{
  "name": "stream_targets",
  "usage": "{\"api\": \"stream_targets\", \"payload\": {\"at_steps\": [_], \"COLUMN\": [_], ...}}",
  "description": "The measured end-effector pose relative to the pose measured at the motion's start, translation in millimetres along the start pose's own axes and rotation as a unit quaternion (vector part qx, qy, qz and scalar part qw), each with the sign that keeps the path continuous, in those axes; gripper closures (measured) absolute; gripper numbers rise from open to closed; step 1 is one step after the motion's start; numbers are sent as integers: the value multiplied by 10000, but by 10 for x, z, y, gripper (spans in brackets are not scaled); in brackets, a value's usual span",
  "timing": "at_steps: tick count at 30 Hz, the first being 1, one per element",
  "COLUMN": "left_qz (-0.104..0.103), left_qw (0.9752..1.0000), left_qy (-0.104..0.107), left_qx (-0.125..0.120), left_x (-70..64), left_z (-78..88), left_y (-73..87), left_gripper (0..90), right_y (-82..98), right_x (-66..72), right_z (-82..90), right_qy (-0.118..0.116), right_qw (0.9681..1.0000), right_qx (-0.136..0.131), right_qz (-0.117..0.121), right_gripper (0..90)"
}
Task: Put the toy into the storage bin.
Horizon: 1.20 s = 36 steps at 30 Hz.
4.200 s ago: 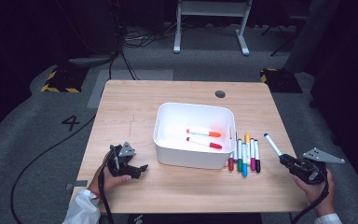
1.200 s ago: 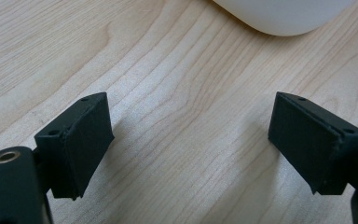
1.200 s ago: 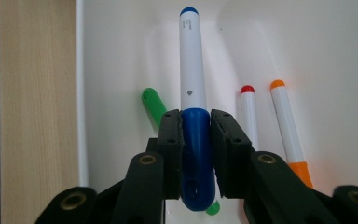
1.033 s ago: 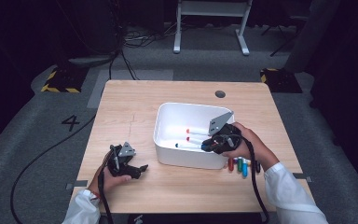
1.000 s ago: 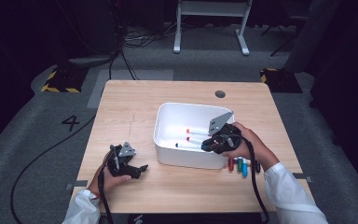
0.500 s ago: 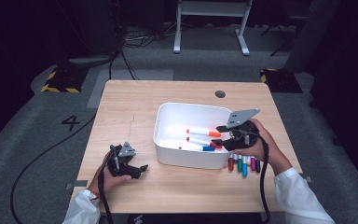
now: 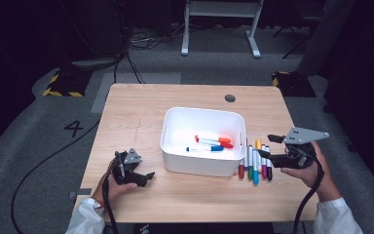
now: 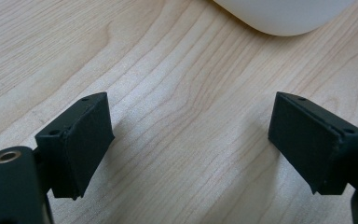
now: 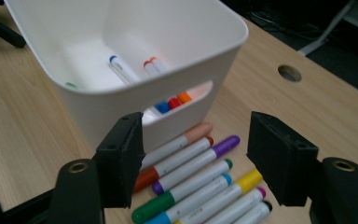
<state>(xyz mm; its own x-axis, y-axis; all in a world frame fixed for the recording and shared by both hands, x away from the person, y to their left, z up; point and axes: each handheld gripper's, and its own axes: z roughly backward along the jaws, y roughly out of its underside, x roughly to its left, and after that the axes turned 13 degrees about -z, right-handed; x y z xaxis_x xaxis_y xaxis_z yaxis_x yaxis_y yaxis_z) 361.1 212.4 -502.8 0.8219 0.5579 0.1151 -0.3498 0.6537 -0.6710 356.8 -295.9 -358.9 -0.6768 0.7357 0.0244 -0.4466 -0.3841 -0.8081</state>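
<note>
White sleeves point(image 7: 85, 218); black grippers, black fingers point(image 9: 120, 158), screw holes, trailing black cables.

A painted "4" point(image 7: 74, 128) marks the grey floor point(image 7: 34, 141).

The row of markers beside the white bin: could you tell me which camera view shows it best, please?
The right gripper view: the row of markers lies close up under its open jaws, each colour distinct. The high view shows the same row small, right of the white bin. The left gripper view shows bare table and a bin corner.

Wooden table point(image 7: 141, 117) with round hole point(image 7: 230, 98); grey floor marked "4" point(image 7: 74, 127); white stand point(image 7: 221, 19) behind.
</note>
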Motion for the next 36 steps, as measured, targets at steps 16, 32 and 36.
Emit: {"api": "stream_targets", "payload": {"at_steps": [16,32,36], "left_qz": [5,1,4], "left_qw": [10000,10000,10000], "left_qy": [-3,-3,-2], "left_qx": [5,3,4], "left_x": [-2,-1,-1], "left_z": [1,0,1], "left_y": [0,0,0], "left_gripper": [138,138,138], "right_y": [1026,1166,1203], "right_x": [-392,-527,-580], "right_z": [-258,-450,-443], "right_qy": [612,720,856], "right_qw": [9896,9840,9808], "right_qx": [682,820,842], "right_qz": [-1110,-1412,-1538], "right_gripper": [381,388,417]}}
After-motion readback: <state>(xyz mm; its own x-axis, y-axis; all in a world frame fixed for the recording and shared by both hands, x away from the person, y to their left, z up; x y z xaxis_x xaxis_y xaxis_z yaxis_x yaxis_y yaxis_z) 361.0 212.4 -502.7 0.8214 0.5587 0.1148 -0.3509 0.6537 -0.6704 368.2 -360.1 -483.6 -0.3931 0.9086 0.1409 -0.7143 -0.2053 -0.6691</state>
